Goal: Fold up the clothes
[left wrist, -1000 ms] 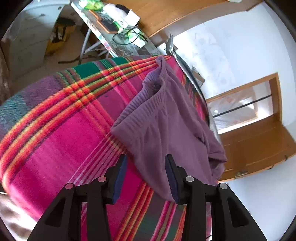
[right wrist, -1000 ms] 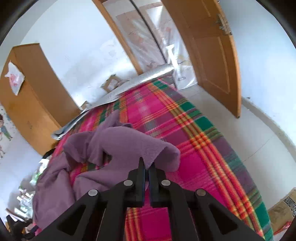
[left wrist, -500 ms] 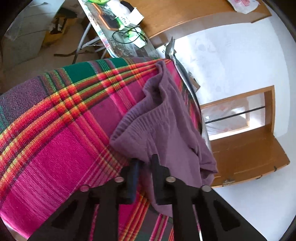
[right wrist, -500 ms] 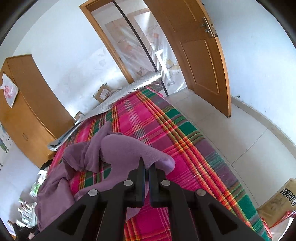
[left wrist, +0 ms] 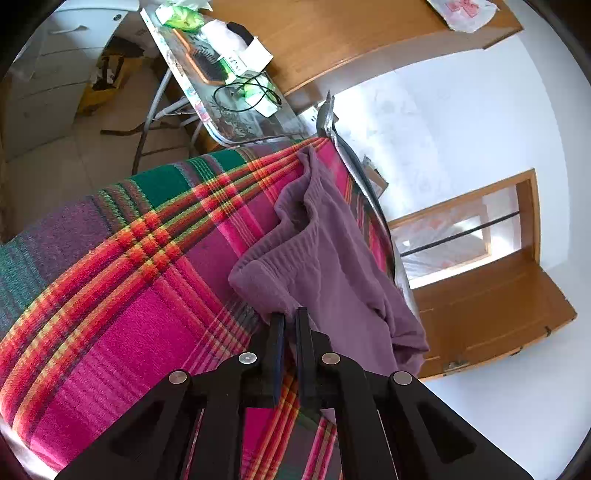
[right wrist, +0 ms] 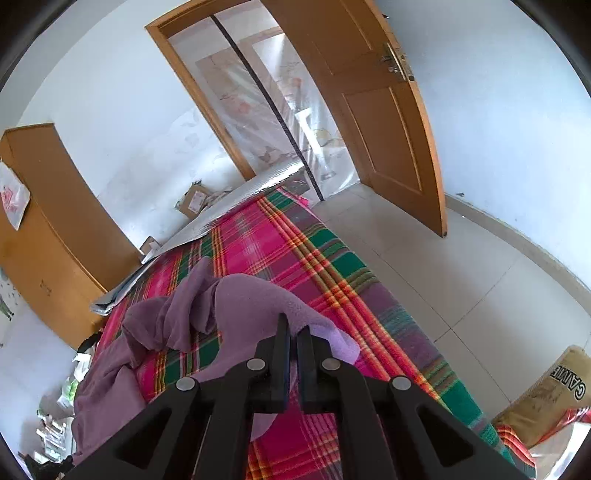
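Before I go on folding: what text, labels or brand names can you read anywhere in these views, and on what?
"GAME", rotated, on the tan sack at the right edge of the right wrist view; more letters may be cut off.
Red print on the white plastic bag hanging on the wardrobe: too blurred to read.
Labels on the packets on the folding table: too small to read.

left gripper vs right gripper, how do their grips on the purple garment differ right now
The left gripper pinches the purple garment at a ribbed edge low against the plaid blanket; the right gripper pinches a fleecy fold raised above that blanket. Cloth by the left gripper lies fairly flat, while cloth at the right gripper drapes down over its fingers. Both are shut on the same garment.
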